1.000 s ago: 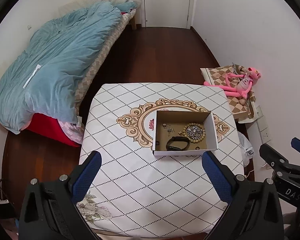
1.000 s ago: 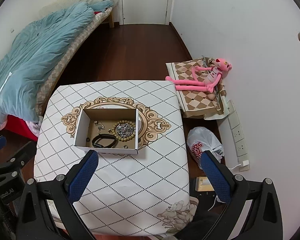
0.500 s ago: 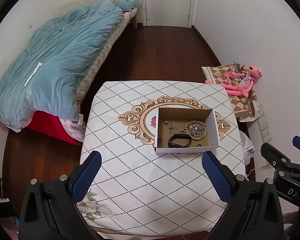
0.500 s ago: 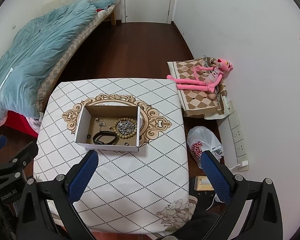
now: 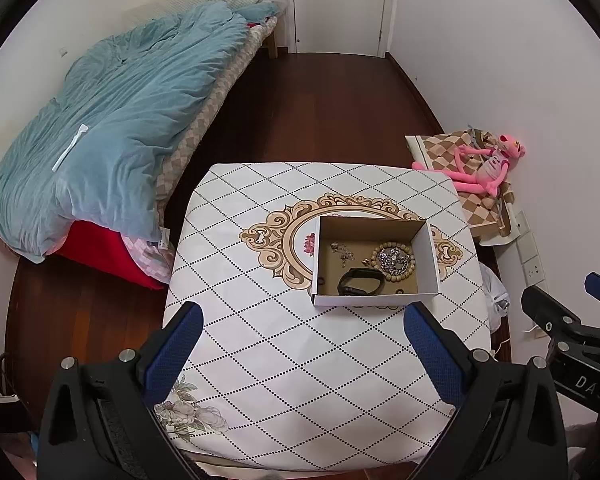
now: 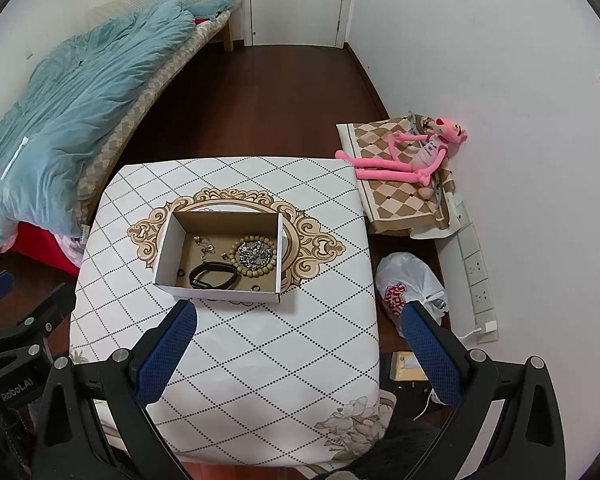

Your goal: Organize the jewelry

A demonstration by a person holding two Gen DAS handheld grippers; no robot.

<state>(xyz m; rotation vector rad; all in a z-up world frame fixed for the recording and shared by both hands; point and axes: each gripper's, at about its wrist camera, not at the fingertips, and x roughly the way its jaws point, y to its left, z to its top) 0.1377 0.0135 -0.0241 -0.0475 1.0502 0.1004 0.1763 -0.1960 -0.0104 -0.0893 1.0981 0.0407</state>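
Change since the earlier frames: both views have drawn back and upward; the cardboard box sits smaller and farther from my fingers, and more of the table near edge shows.
Left tongs: released, blue pads spread wide, holding nothing, hovering above the near half of the table.
Right tongs: likewise released and empty, one pad over the cloth, the other over the floor beside the plastic bag.
Jewelry location: all visible pieces lie inside the box, which stands on the gold medallion of the tablecloth; none shows on the cloth outside.
Contents: a wooden bead bracelet ringing a heap of silver chain; a black band near the front wall; a thin chain with pendant toward the back left; two small dark rings by the front wall.
Stage, as I judge it: this fits either pieces gathered and done, or a mixed pile awaiting sorting; I cannot tell which.
Handling advice: if I reach in, I should come down steeply, clear of the walls, and pinch one piece alone.
Materials: box of thin, matte, light card, likely to slide; beads round and hard; chains limp and prone to tangling; band smooth and springy; cloth slick, printed with a diamond lattice.
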